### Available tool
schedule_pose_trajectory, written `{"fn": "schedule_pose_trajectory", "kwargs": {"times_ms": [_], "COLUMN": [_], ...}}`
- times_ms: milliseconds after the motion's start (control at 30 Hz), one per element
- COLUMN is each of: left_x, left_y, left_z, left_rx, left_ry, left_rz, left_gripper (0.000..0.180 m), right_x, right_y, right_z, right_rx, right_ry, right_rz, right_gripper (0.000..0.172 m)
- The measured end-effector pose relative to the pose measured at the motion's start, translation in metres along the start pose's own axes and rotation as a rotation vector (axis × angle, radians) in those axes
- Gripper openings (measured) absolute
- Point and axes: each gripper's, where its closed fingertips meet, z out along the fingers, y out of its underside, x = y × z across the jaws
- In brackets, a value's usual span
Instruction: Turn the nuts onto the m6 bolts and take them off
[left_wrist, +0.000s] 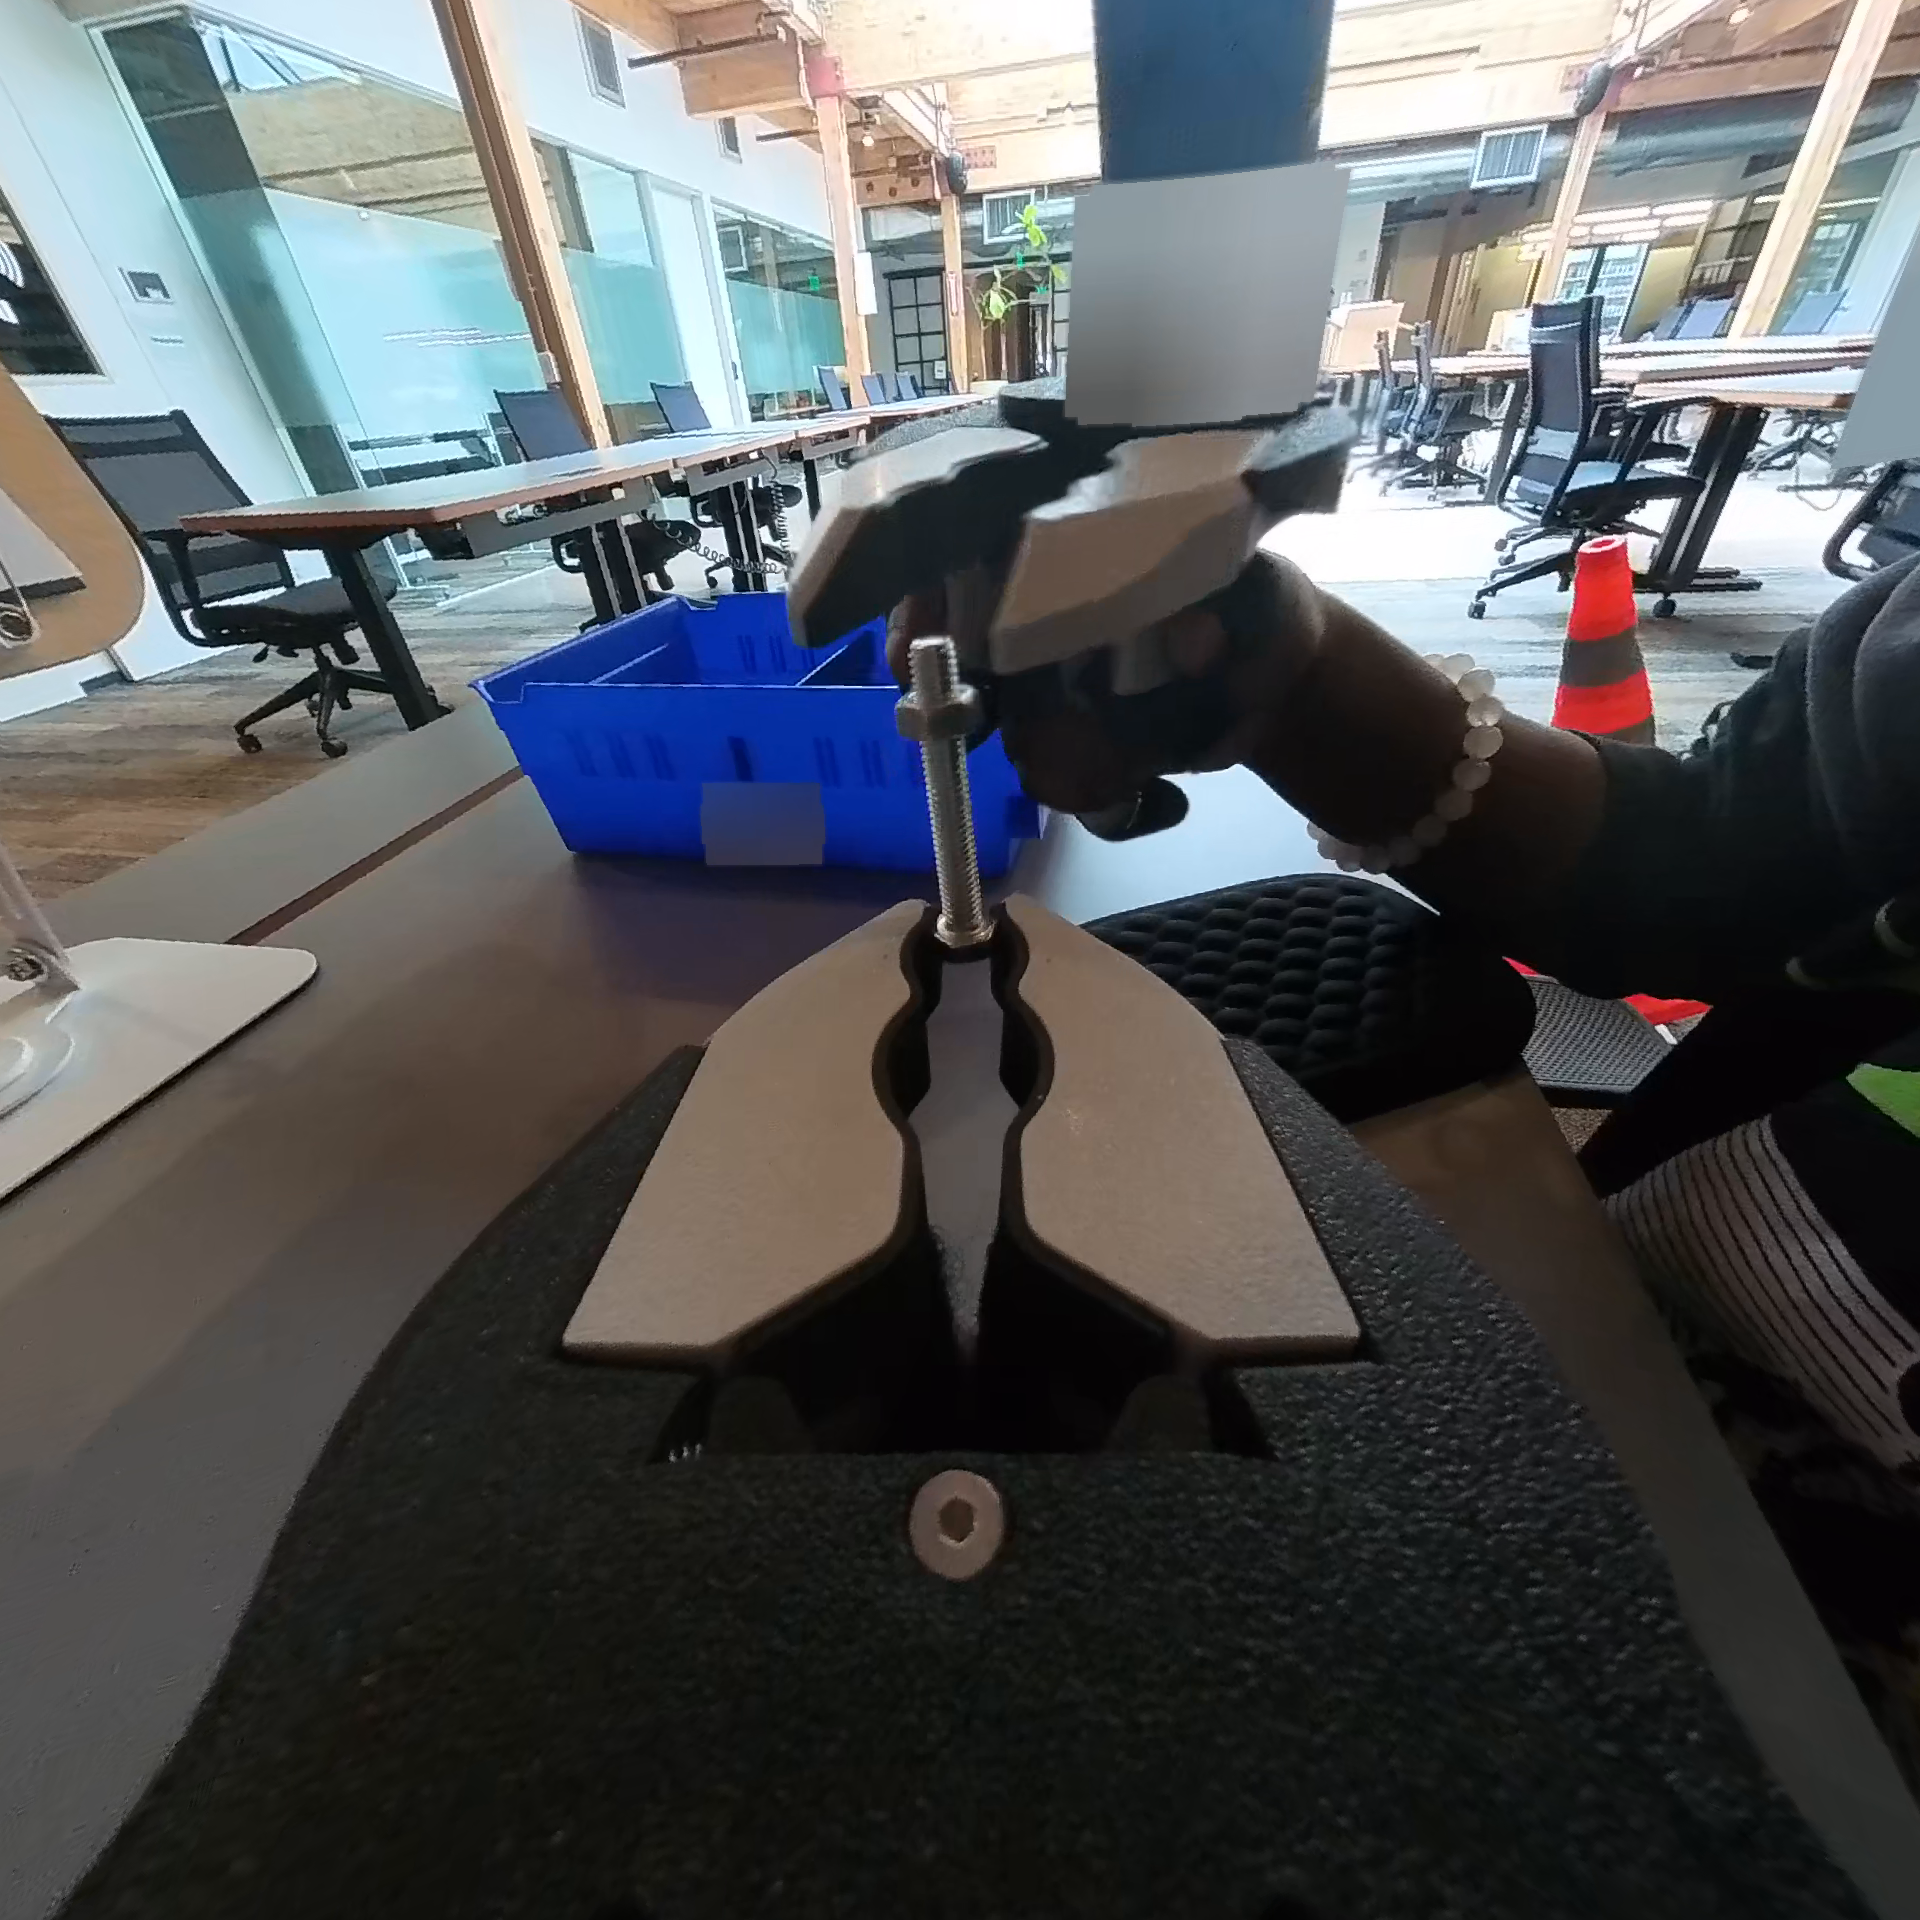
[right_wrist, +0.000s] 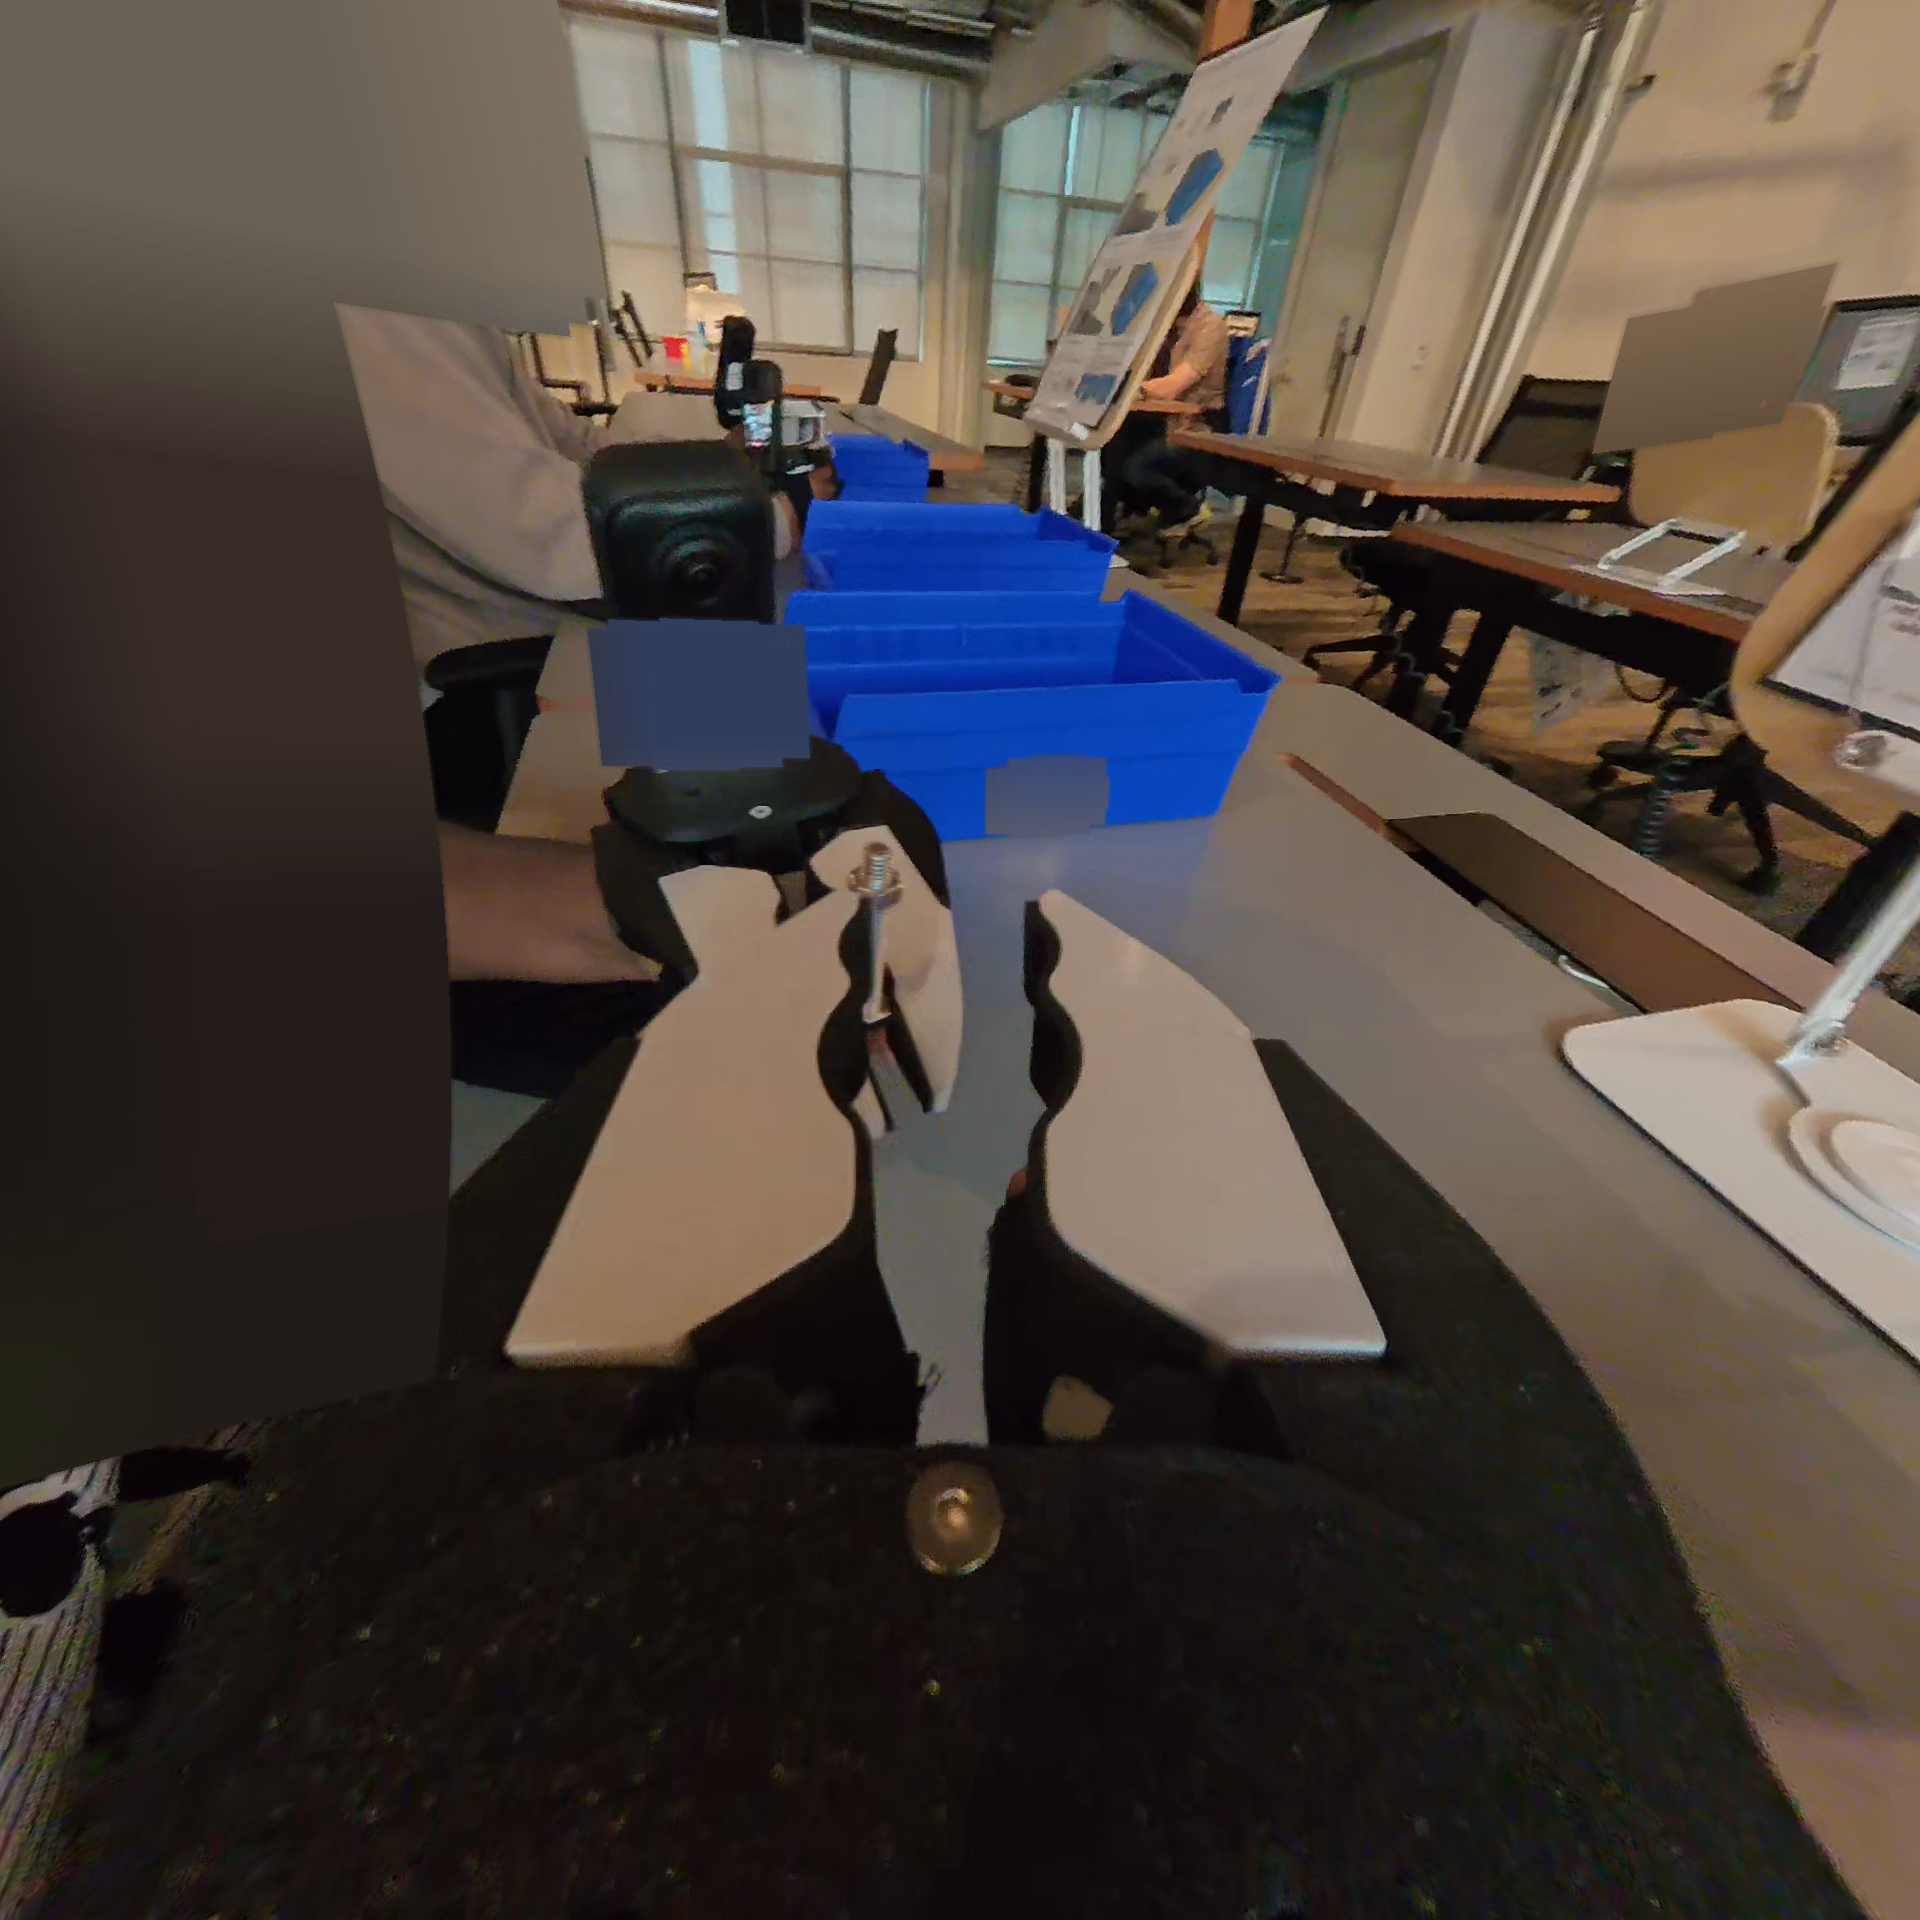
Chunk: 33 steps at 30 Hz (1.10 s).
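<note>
Gripping one silver threaded bolt (left_wrist: 951, 800) by its head, our left gripper (left_wrist: 964, 925) holds it upright above the dark tabletop (left_wrist: 436, 997), both pads pressed on the head. We count one silver hex nut (left_wrist: 937, 715) on the thread, near the top end. Our right gripper (right_wrist: 992, 914) stands wide, its two fingers (right_wrist: 1132, 997) beside the nut without touching it. Behind, in the right wrist view, we count four blue plastic bins (right_wrist: 1049, 748) in a row along the table, and one white stand base (right_wrist: 1704, 1101) at its right edge.
</note>
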Motion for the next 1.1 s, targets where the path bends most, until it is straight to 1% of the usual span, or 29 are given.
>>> {"fn": "schedule_pose_trajectory", "kwargs": {"times_ms": [67, 133, 200, 267, 333, 400, 467, 533, 633, 700, 733, 800, 900, 933, 1033, 1100], "left_x": [0.000, 0.002, 0.003, 0.003, 0.003, 0.003, 0.004, 0.004, 0.004, 0.004, 0.003, 0.003, 0.004, 0.004, 0.004, 0.003], "left_y": [0.000, -0.001, -0.002, -0.004, -0.004, -0.004, -0.003, -0.003, -0.004, -0.004, -0.004, -0.003, -0.002, -0.002, -0.003, -0.004], "left_z": [0.000, 0.000, 0.000, -0.001, -0.001, -0.001, 0.000, 0.000, -0.001, -0.002, -0.001, -0.001, 0.000, 0.000, -0.001, -0.002], "left_rx": [0.001, 0.003, 0.010, 0.019, 0.021, 0.023, 0.020, 0.017, 0.022, 0.025, 0.024, 0.021, 0.014, 0.014, 0.016, 0.021], "left_ry": [0.002, 0.007, 0.011, 0.017, 0.018, 0.020, 0.021, 0.020, 0.019, 0.018, 0.017, 0.018, 0.018, 0.018, 0.018, 0.016], "left_rz": [-0.001, 0.000, 0.002, -0.008, -0.011, -0.010, -0.007, -0.005, -0.004, -0.007, -0.007, -0.007, -0.004, -0.003, -0.001, -0.006], "left_gripper": [0.008, 0.009, 0.008, 0.008, 0.008, 0.008, 0.008, 0.008, 0.008, 0.008, 0.008, 0.009, 0.009, 0.009, 0.008, 0.009], "right_x": [-0.005, -0.006, -0.003, 0.002, 0.005, 0.000, -0.007, -0.011, -0.006, 0.000, 0.001, -0.002, -0.012, -0.013, -0.006, 0.001], "right_y": [0.002, 0.002, 0.001, -0.001, -0.003, -0.002, -0.002, -0.001, 0.000, -0.003, -0.004, -0.003, -0.001, 0.000, 0.000, -0.001], "right_z": [0.007, 0.011, 0.010, 0.003, -0.002, 0.000, 0.007, 0.013, 0.010, 0.003, 0.001, 0.002, 0.013, 0.015, 0.011, 0.003], "right_rx": [-0.020, -0.023, -0.009, 0.011, 0.029, 0.026, 0.017, 0.003, 0.010, 0.037, 0.049, 0.044, 0.020, 0.012, 0.020, 0.040], "right_ry": [-0.015, -0.005, 0.004, 0.018, 0.025, 0.001, -0.026, -0.038, -0.015, 0.005, 0.004, -0.011, -0.045, -0.044, -0.022, 0.004], "right_rz": [-0.021, -0.034, -0.028, -0.013, -0.009, -0.012, -0.022, -0.032, -0.028, -0.009, -0.005, -0.005, -0.027, -0.035, -0.025, 0.001], "right_gripper": [0.035, 0.036, 0.033, 0.021, 0.015, 0.018, 0.028, 0.034, 0.030, 0.020, 0.019, 0.021, 0.032, 0.033, 0.029, 0.021]}}
